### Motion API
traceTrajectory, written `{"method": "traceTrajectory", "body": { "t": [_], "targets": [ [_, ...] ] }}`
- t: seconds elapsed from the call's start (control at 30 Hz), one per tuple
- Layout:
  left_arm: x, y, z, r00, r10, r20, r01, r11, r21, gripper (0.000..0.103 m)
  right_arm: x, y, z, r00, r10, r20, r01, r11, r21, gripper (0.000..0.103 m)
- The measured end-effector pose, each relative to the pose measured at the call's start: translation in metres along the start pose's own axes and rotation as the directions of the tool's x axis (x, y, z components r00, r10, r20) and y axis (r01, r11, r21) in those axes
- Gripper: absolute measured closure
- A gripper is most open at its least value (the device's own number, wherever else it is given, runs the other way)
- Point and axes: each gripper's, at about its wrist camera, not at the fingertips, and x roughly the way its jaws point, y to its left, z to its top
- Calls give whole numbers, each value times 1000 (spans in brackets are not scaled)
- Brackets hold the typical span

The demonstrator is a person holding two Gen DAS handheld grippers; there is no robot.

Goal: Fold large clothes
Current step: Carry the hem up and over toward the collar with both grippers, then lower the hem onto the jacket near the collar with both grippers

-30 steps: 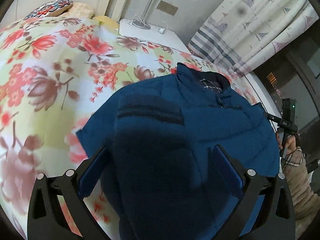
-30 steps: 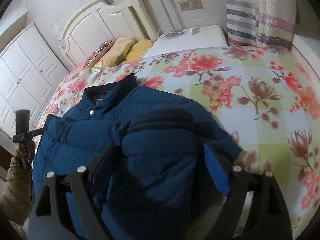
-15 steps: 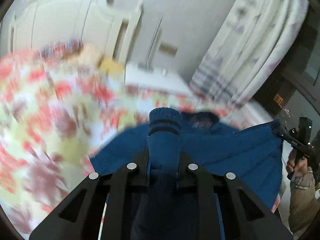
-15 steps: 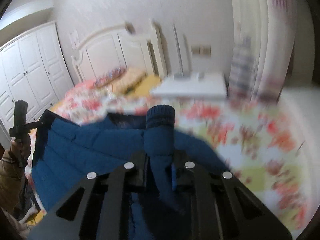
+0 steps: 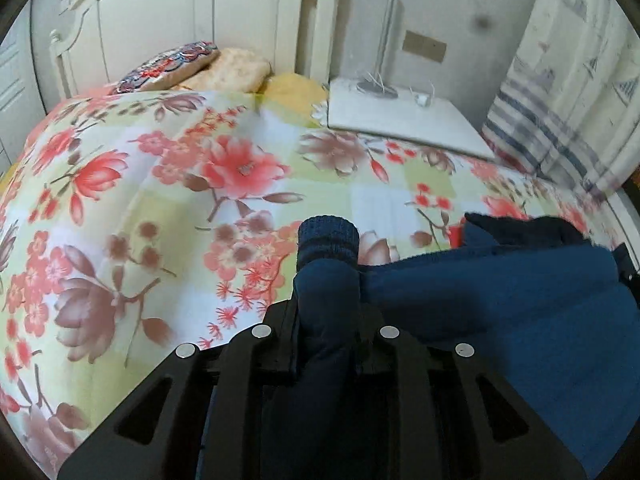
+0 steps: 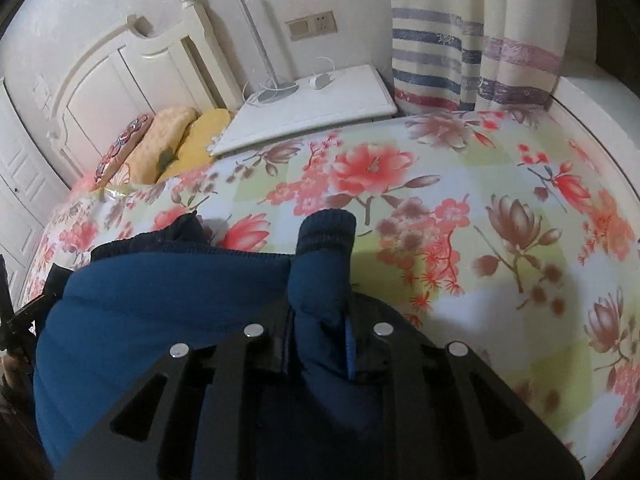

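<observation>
A blue padded jacket (image 5: 500, 304) hangs between my two grippers above the floral bedspread (image 5: 160, 200). My left gripper (image 5: 326, 316) is shut on one sleeve, whose ribbed dark cuff (image 5: 328, 240) sticks up past the fingertips. My right gripper (image 6: 320, 316) is shut on the other sleeve, its ribbed cuff (image 6: 326, 232) also poking forward. The jacket body (image 6: 160, 304) stretches to the left in the right wrist view and to the right in the left wrist view. The dark collar (image 6: 184, 230) shows near the bedspread (image 6: 480, 240).
A white headboard (image 5: 180, 20) and pillows (image 5: 224, 70) lie at the far end. A white nightstand (image 6: 312, 104) with a lamp base stands beside the bed. Striped curtains (image 6: 472, 48) hang at the right.
Both grippers closed on the jacket sleeves and lifted them off the bed. The jacket, which lay flat, now hangs stretched between the grippers.
</observation>
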Motion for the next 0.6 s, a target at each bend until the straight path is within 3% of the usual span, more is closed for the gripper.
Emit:
{"method": "traceTrajectory", "body": {
  "t": [0.1, 0.2, 0.23, 0.27, 0.33, 0.37, 0.43, 0.47, 0.5, 0.53, 0.6],
  "targets": [
    [7, 16, -1, 1000, 15, -23, -16, 998, -64, 58, 4, -1, -1, 1000, -21, -1, 21, 1000, -2, 74],
    [6, 21, -3, 999, 19, -31, -23, 994, -108, 41, 8, -12, -5, 999, -40, -7, 40, 998, 44, 32],
    [4, 21, -3, 999, 41, -30, -44, 992, -120, 23, 8, -17, -4, 1000, -20, -13, 21, 997, 76, 31],
    [0, 23, -3, 998, 61, -12, -62, 989, -138, 21, 4, -21, -4, 1000, -8, -7, 8, 995, 102, 31],
    [-35, 25, 0, 990, 69, 122, -50, 987, -153, 17, -23, -21, -2, 996, -48, 78, 38, 991, 127, 31],
    [-50, 25, 0, 981, 80, 178, -51, 986, -159, 8, -36, -17, -2, 990, -56, 129, 40, 992, 120, 31],
    [-89, 11, 1, 948, 85, 307, -37, 987, -158, 8, -64, 11, 1, 979, -28, 203, 18, 999, 48, 30],
    [-94, 2, 4, 948, 75, 309, -33, 990, -139, 8, -70, 32, 2, 980, -5, 201, 7, 1000, -14, 30],
    [-95, -16, 9, 959, 64, 276, -39, 995, -96, 8, -70, 51, 2, 982, 10, 189, 4, 997, -75, 30],
    [-89, -38, 13, 972, 57, 228, -50, 998, -37, 8, -66, 88, 0, 988, 17, 153, 14, 979, -202, 30],
    [-73, -76, 15, 982, 68, 176, -82, 994, 70, 7, -51, 143, -8, 994, 4, 109, 38, 924, -381, 36]
  ]
}}
